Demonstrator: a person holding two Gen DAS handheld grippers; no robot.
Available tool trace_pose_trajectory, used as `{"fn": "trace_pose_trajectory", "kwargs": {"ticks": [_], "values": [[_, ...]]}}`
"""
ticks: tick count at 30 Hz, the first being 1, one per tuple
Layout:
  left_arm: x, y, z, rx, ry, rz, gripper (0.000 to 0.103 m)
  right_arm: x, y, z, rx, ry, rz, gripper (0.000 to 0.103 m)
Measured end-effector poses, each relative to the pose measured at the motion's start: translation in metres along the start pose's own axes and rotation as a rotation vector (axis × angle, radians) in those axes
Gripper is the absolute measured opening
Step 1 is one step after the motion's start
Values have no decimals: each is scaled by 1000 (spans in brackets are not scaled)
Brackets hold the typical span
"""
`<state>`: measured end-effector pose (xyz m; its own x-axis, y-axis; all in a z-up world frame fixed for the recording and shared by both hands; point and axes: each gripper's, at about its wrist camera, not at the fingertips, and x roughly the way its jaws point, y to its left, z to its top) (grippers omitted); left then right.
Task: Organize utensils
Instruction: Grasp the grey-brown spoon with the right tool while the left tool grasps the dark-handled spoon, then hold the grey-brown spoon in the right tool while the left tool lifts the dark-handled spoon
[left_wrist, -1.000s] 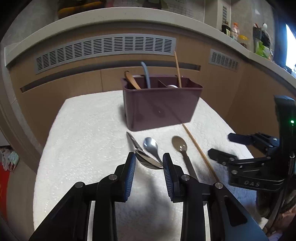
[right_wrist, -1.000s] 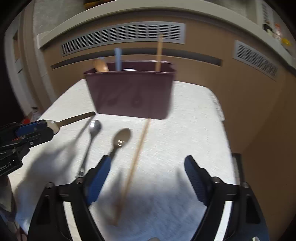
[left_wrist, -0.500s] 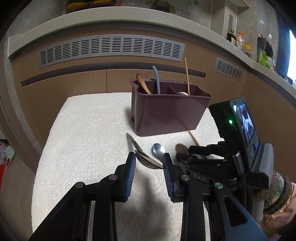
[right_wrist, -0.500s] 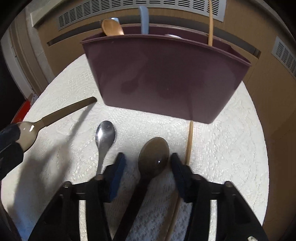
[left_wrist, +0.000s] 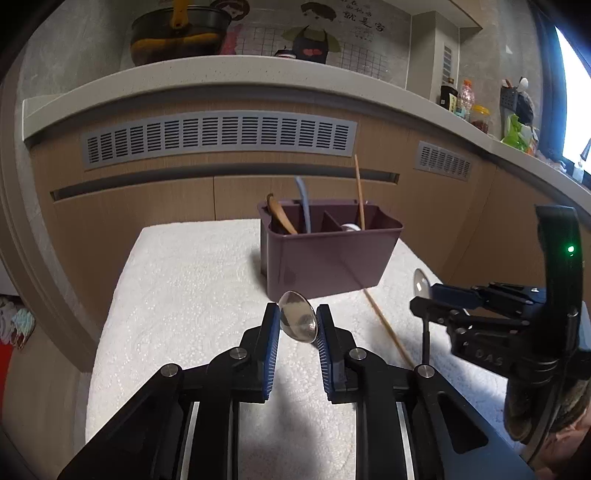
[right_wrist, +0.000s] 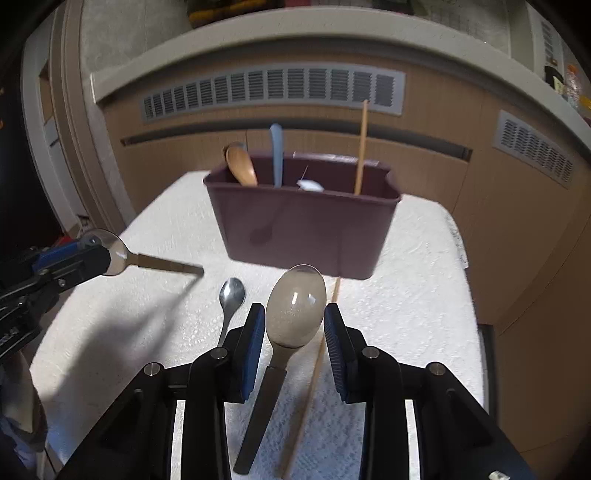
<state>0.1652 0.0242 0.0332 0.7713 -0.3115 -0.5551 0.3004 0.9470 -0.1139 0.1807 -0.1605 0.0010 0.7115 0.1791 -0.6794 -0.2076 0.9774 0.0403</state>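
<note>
Left gripper jaws were clamped on a shiny spoon at frame center; right gripper jaws pinched a bigger spoon, bowl poking up past them toward the caddy.

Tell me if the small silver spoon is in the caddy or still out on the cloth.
Out. The small silver spoon lies flat on the white cloth, in front of the maroon caddy and left of the right gripper.

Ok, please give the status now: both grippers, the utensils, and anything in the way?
Left gripper shut on steel spoon. Right gripper shut on dark-handled spoon. Small spoon, chopstick on cloth. Caddy ahead, path unobstructed.
</note>
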Motion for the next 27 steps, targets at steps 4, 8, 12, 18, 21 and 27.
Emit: {"fn": "trace_pose_trajectory", "kwargs": {"ticks": [4,8,12,18,21,27], "values": [[-5,-8,8,21,-15,-17,16,-19,-10,6,25,-51,-4,29],[-9,-14,15,30,-26,-35,13,-35,-18,18,38,-99,-11,29],[-14,-17,22,34,-37,-44,10,-50,-20,23,34,-145,-17,29],[-23,-20,28,39,-53,-60,7,-66,-19,29,21,-187,-20,29],[-27,-19,30,42,-61,-52,6,-71,-18,31,12,-203,-26,29],[-14,-5,15,38,61,-48,8,-72,-17,28,-7,-186,-34,29]]}}
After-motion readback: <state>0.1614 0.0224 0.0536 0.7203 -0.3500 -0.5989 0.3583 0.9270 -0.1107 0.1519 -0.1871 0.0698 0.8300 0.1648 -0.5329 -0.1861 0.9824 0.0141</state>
